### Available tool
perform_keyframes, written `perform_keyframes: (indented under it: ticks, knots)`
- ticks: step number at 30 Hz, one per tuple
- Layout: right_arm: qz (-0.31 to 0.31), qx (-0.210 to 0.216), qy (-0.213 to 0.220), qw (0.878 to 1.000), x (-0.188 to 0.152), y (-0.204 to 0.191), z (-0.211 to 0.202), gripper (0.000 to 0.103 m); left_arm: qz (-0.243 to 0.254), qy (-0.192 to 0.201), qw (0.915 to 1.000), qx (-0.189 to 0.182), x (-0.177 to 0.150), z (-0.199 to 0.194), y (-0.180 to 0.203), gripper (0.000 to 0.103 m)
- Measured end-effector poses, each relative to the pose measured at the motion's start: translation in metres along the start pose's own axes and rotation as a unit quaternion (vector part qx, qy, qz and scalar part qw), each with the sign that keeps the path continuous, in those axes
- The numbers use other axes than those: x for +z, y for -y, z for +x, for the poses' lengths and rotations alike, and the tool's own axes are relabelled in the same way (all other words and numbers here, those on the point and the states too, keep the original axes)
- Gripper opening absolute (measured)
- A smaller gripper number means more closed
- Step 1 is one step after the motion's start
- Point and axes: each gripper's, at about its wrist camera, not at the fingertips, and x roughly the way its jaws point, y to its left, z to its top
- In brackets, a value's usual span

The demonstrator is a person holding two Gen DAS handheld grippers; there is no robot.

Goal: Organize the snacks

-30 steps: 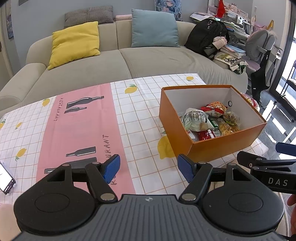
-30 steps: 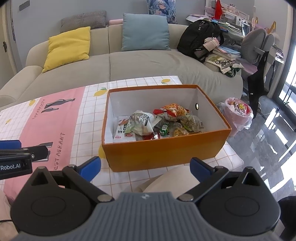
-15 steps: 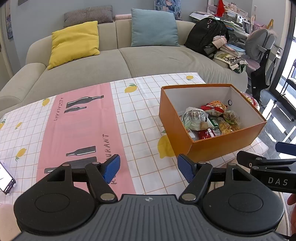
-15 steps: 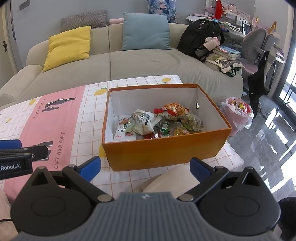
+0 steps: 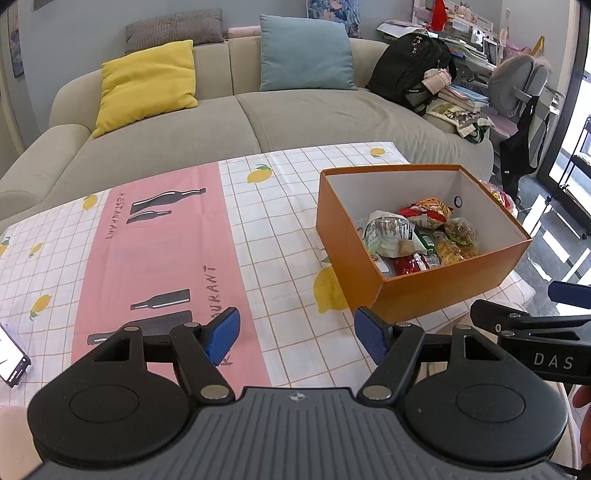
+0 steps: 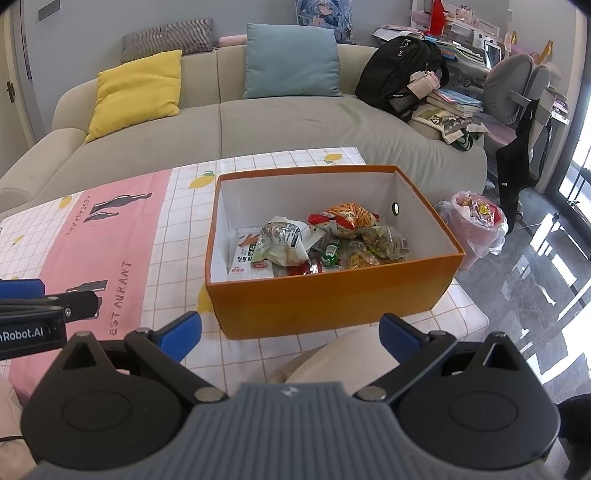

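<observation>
Both tongs spread, empty: left gripper [image 5: 295, 334], right gripper [image 6: 290, 330] over table's near edge. Snack packets [image 6: 317, 243] piled inside orange box [image 6: 332, 299] at right edge.

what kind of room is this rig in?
Most likely a home living room: a beige sofa with cushions sits behind the cloth-covered table, and a cluttered desk with a chair stands at the right.
</observation>
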Motion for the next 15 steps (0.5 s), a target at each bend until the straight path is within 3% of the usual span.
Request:
perform_keyframes:
  ticks: [15]
  knots:
    - [0.002, 0.001, 0.000, 1.000, -0.0001, -0.0012, 0.0012, 0.100, 0.005, 0.000, 1.0000, -0.005, -0.0009, 0.0003, 0.0015, 0.083]
